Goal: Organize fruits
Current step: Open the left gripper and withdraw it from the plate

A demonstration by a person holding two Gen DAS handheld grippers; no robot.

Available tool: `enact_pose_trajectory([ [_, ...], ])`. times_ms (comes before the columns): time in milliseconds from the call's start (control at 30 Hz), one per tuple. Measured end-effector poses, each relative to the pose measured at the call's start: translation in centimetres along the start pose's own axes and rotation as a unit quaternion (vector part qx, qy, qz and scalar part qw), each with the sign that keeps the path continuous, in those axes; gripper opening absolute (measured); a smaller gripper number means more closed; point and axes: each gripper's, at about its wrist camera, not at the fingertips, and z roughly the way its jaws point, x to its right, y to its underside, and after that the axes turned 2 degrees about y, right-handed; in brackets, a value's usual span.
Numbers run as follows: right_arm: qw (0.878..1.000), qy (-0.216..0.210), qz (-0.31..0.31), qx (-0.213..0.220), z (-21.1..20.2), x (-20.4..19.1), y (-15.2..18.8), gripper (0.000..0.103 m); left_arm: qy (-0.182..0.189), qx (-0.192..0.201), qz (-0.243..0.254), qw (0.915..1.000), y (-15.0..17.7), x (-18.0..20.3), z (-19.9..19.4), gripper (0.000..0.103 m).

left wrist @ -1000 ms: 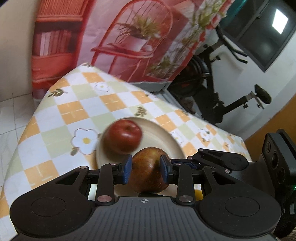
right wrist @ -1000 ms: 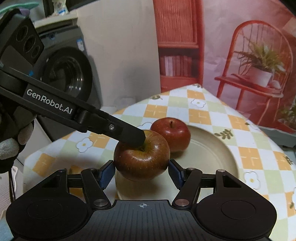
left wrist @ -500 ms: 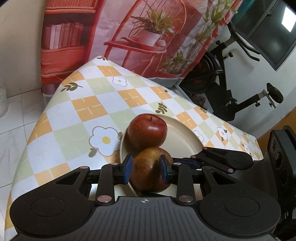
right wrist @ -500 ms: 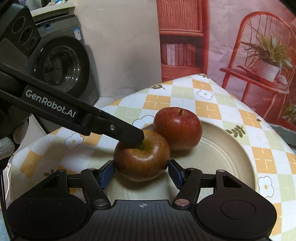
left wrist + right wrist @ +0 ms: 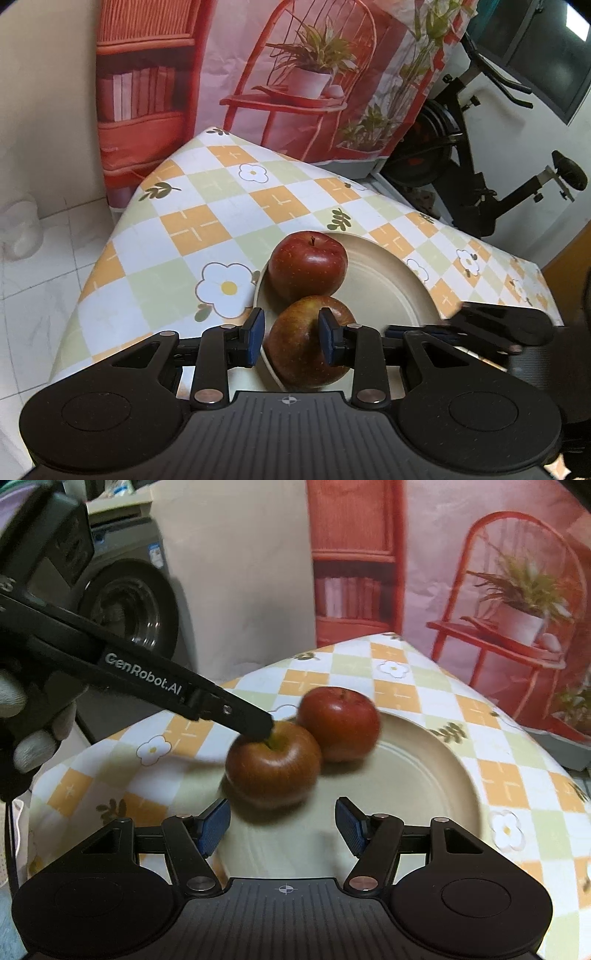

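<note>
Two matte black handheld tools with blue pads

The left tool point(image 5: 258, 727) carries white "GenRobot.AI" lettering; the right tool point(image 5: 282, 825) shows silver pivot screws, a ribbed body, and a light knit glove point(image 5: 26, 716) grips the left one.

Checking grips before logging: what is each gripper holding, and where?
Right gripper: nothing; the brownish apple lies ahead of its open jaws. Left gripper: one finger sits in that apple's stem hollow; a real hold cannot be told.

Two apples sit on a cream plate point(image 5: 391, 291), touching each other at its near-left part. The dark red apple point(image 5: 307, 266) stands upright, stem up, glossy. The russet apple point(image 5: 308, 347) (reddish-brown with yellowish speckles, its stem hollow greenish) lies just inside the plate's rim.
</note>
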Motion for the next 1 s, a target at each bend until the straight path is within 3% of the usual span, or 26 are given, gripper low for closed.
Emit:
enact_pose_trajectory([
  [233, 0.995, 0.034, 0.052, 0.075, -6.7, 2.4, 3.6, 0.058, -0.037, 0.009, 0.027, 0.9989, 0.5, 1.8, -0.4, 0.036],
  [500, 0.974, 0.110, 0.115, 0.162, -14.5, 6.0, 10.5, 0.058, -0.057, 0.010, 0.051, 0.9971, 1.5, 3.8, -0.7, 0.038],
  [767, 0.956, 0.159, 0.160, 0.190, -18.0, 7.8, 17.0, 0.059, -0.080, 0.018, 0.055, 0.9951, 2.1, 5.1, -1.1, 0.038],
  [1000, 0.943, 0.187, 0.184, 0.204, -19.4, 8.2, 20.9, 0.059, -0.087, 0.063, 0.052, 0.9928, 3.2, 7.1, -3.5, 0.038],
])
